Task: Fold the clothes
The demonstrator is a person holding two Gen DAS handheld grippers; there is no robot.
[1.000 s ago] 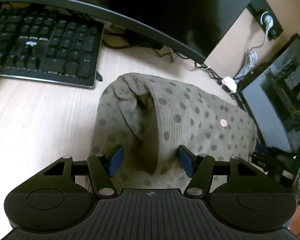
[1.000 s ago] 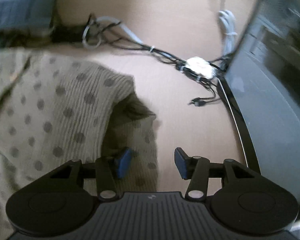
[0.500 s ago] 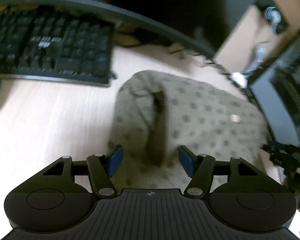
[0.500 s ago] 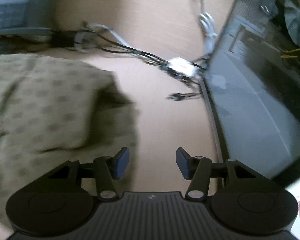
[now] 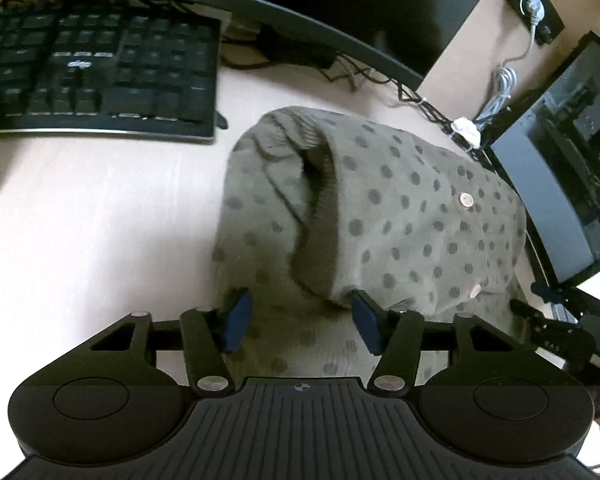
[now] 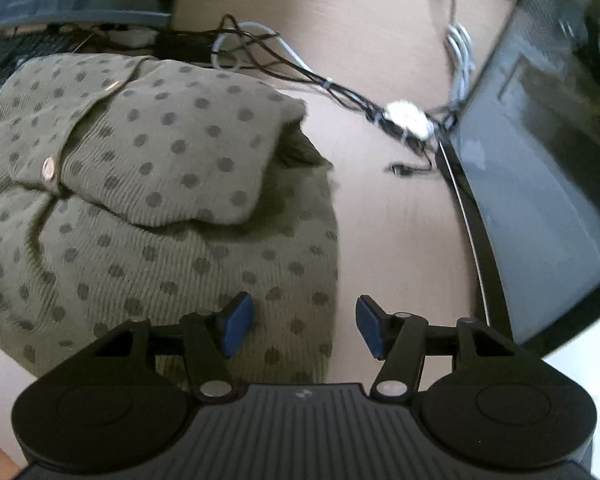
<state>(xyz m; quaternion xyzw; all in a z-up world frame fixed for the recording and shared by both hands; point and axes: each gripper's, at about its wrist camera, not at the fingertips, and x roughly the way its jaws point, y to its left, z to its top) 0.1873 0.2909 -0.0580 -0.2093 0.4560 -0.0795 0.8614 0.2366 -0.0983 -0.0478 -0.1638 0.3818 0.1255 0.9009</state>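
Note:
An olive-green dotted knit cardigan (image 5: pixel 400 216) with small copper buttons lies folded in a bundle on the pale wooden desk (image 5: pixel 92 224). It also shows in the right wrist view (image 6: pixel 160 184), its upper layer folded over the lower one. My left gripper (image 5: pixel 300 320) is open and empty, its blue pads just above the near edge of the bundle, by a ribbed sleeve cuff (image 5: pixel 320 248). My right gripper (image 6: pixel 302 326) is open and empty, over the bundle's right near corner, its left pad above cloth, its right pad above bare desk.
A black keyboard (image 5: pixel 96 76) lies at the back left, under a curved monitor (image 5: pixel 300 8). A glass-sided computer case (image 5: pixel 564 184) stands at the right, also seen in the right wrist view (image 6: pixel 540 184). Tangled cables (image 6: pixel 340 92) run behind the cardigan.
Both grippers have drawn back from the cardigan and stayed open. The right gripper swung right, then back left over the bundle's corner. The cardigan lies where it was.

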